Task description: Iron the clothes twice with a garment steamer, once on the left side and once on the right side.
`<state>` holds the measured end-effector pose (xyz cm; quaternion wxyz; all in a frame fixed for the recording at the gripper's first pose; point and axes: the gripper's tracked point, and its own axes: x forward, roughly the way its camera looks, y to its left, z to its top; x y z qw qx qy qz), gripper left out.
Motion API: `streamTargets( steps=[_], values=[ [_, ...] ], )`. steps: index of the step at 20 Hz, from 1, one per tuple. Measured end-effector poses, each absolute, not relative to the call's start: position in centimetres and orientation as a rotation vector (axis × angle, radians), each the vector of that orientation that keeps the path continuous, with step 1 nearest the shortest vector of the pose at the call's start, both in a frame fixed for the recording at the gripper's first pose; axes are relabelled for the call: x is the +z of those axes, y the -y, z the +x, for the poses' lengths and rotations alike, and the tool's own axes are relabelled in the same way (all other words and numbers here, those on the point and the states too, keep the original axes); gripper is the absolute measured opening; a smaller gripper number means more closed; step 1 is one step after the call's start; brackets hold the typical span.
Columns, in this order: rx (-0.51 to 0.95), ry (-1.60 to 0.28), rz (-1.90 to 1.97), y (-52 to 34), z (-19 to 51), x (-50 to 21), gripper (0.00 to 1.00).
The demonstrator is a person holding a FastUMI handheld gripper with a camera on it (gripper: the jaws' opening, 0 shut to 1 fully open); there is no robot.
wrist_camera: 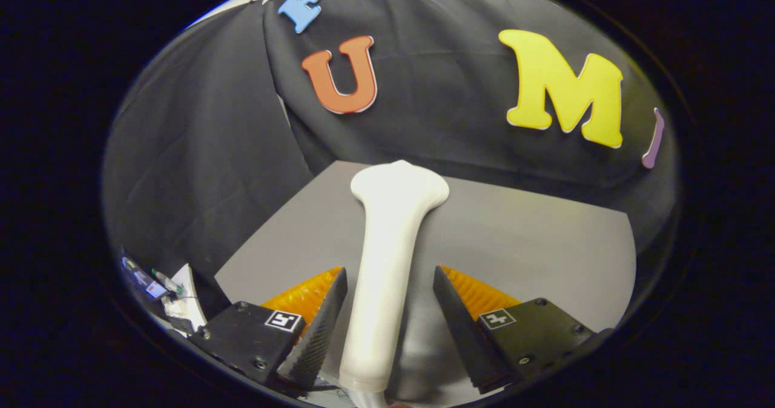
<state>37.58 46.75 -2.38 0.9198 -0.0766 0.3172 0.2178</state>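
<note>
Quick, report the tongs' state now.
Tongs: open, fingers straddling the white steamer handle; a gap shows on the right side, so no grip yet.

a garment steamer [387,263] is seen lying on a flat grey surface, lengthwise between the two fingers of the gripper [390,296]. it is white and smooth, with a long, slim, rounded handle that widens into a flared, flattened head at the far end. the head is pointed away, beyond the fingertips, and the handle's near end is found low between the fingers. a gap is seen between the handle and the right finger; contact with the left finger cannot be judged. the fingers are held apart.
</note>
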Motion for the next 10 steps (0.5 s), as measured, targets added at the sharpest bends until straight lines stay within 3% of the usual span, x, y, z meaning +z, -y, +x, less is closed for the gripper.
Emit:
streamTargets(
  steps=[3, 4, 10],
  values=[
    [0.412, -0.652, -0.2, -47.12, 38.9, -2.57, 0.83],
    [0.396, -0.648, -0.206, -47.09, 38.97, -2.41, 0.74],
    [0.368, -0.659, -0.156, -47.65, 38.46, -2.48, 0.44]
  ],
)
